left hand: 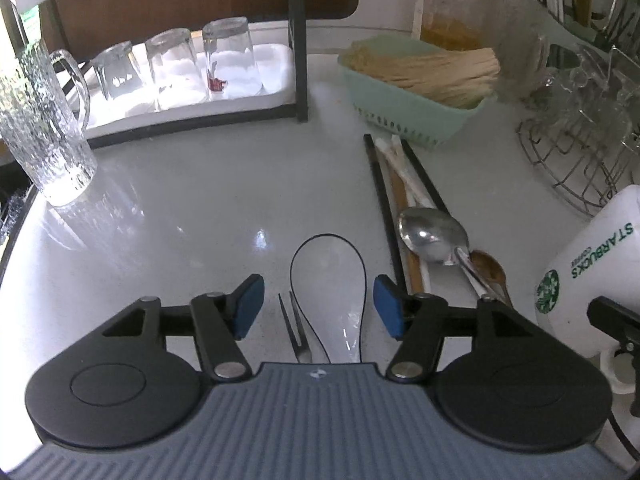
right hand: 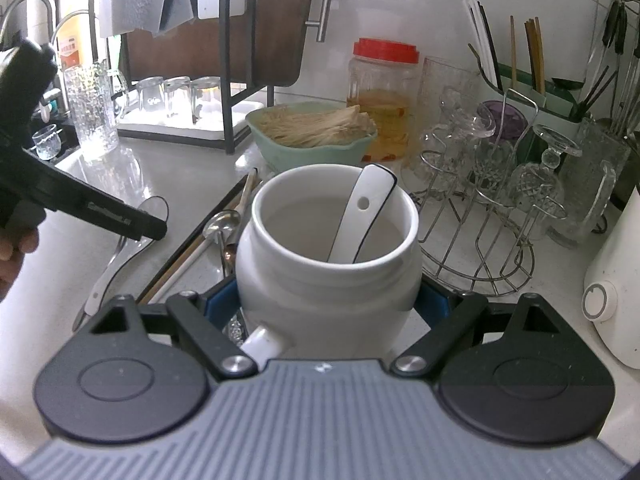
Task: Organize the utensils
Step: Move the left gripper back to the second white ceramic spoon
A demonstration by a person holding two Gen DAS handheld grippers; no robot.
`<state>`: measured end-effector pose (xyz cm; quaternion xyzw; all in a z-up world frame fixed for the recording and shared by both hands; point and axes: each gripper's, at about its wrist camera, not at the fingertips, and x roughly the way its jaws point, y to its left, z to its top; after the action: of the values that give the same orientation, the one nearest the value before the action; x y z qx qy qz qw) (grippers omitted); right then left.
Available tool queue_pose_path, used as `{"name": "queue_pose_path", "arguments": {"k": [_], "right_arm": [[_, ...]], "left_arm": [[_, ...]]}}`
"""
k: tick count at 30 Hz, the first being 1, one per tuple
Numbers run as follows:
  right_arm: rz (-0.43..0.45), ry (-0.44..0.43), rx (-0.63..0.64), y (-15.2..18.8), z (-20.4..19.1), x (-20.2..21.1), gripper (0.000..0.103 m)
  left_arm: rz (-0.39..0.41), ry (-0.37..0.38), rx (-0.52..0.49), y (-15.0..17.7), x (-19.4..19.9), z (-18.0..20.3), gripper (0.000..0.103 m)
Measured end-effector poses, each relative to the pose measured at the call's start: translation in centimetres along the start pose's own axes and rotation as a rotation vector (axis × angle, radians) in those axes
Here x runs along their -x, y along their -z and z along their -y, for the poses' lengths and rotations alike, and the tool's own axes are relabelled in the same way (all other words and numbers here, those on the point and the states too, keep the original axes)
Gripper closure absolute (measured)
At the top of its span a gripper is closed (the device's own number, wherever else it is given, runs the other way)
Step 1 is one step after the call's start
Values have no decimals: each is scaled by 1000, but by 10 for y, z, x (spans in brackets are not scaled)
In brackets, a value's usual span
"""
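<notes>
Here your left gripper [left hand: 319, 306] stands open over a white spoon [left hand: 340, 280] and small fork [left hand: 294, 330] lying on the table [left hand: 180, 208]; your right gripper [right hand: 326, 304] clamps the white mug [right hand: 328, 276], which holds another spoon [right hand: 362, 216].

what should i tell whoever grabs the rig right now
Left gripper: open, empty, poised over the white ceramic spoon and small fork lying on the counter.
Right gripper: shut on the white mug, holding it.
Done: one white spoon already stands in the mug.
Left: the ceramic spoon, fork, metal spoon, a smaller brown spoon and chopsticks still lie loose on the counter beside the mug; likely the ceramic spoon goes next.
</notes>
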<state>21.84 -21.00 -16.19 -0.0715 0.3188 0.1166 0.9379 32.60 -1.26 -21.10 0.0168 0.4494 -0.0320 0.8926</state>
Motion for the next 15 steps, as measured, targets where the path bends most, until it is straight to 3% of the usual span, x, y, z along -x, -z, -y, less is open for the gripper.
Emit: {"name": "queue_pose_path", "arguments": {"k": [11, 15], "right_arm": [[-20, -16, 18, -3, 1, -2, 11], [-10, -14, 15, -1, 1, -1, 11]], "left_arm": [[-11, -7, -9, -3, -14, 1, 41], [0, -27, -74, -6, -13, 12, 50]]}}
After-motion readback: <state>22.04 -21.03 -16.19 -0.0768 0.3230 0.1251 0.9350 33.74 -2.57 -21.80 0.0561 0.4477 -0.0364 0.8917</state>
